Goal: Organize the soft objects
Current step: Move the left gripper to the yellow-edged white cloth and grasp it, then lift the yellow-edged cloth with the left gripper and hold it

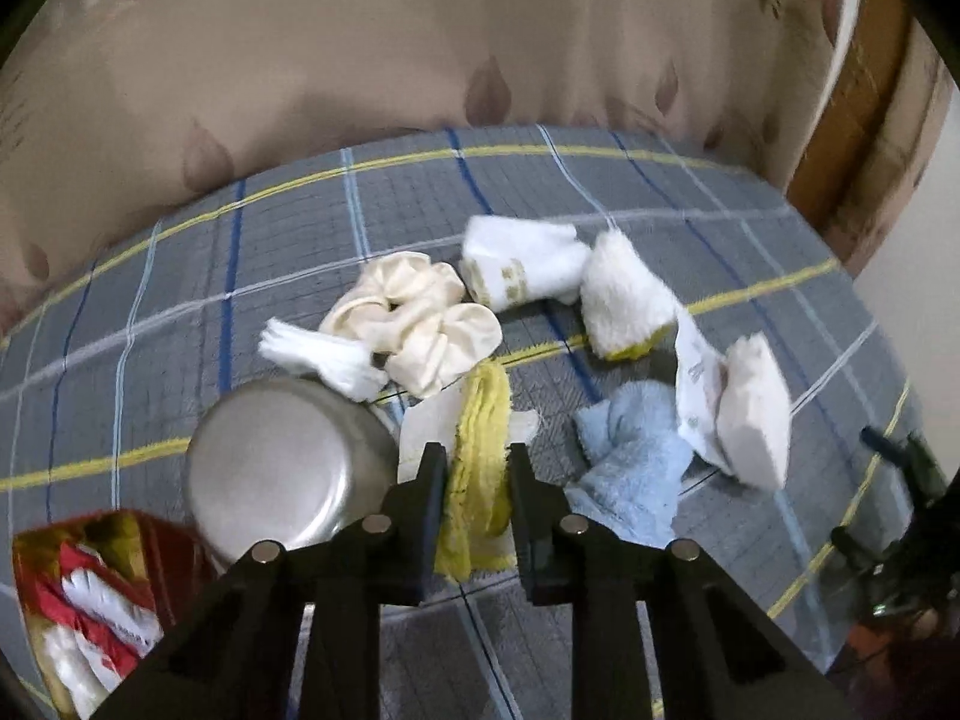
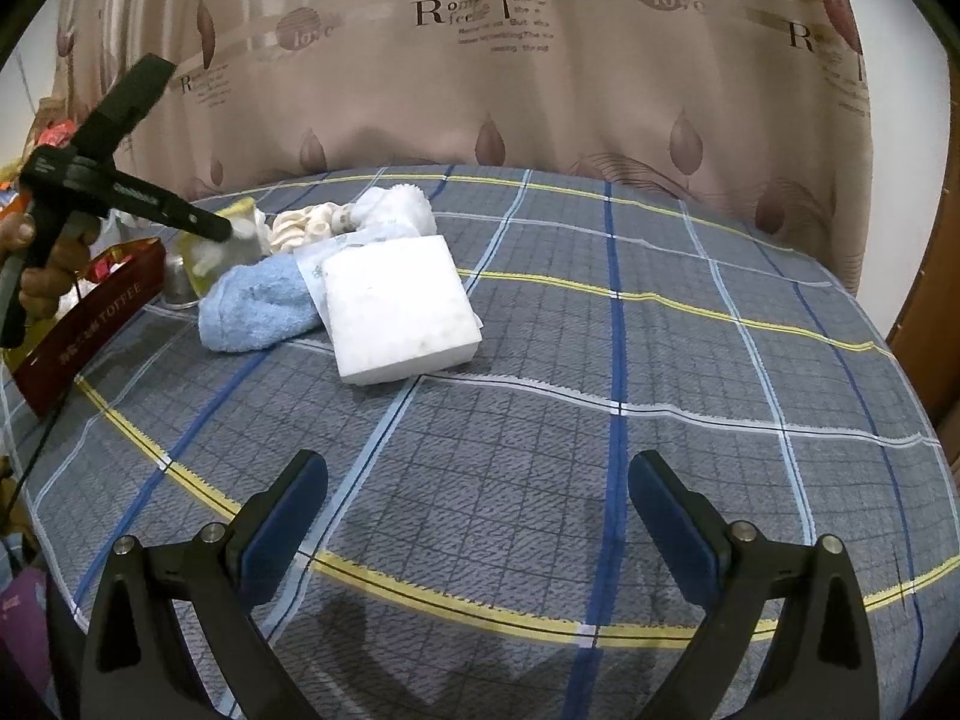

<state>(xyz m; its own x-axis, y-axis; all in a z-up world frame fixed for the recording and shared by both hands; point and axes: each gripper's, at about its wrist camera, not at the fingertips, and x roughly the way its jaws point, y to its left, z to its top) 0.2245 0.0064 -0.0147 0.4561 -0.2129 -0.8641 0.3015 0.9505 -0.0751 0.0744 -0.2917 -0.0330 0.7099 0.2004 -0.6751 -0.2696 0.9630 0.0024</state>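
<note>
My left gripper point(image 1: 477, 462) is shut on a yellow cloth point(image 1: 480, 450) and holds it above the plaid tablecloth point(image 1: 288, 252). Around it lie a cream scrunchie point(image 1: 414, 318), a white sock point(image 1: 516, 267), a white fluffy pad with a yellow edge point(image 1: 624, 300), a light blue towel point(image 1: 636, 462) and a white sponge block point(image 1: 756, 420). In the right wrist view my right gripper point(image 2: 477, 480) is open and empty above bare cloth, well short of the white sponge block point(image 2: 399, 312) and blue towel point(image 2: 258, 306). The left gripper point(image 2: 216, 228) shows at the far left there.
A steel cup point(image 1: 288, 468) stands just left of the left gripper. A red toffee box point(image 1: 90, 594) with wrappers sits at the left table edge; it also shows in the right wrist view point(image 2: 90, 330). A patterned curtain point(image 2: 540, 72) hangs behind the table.
</note>
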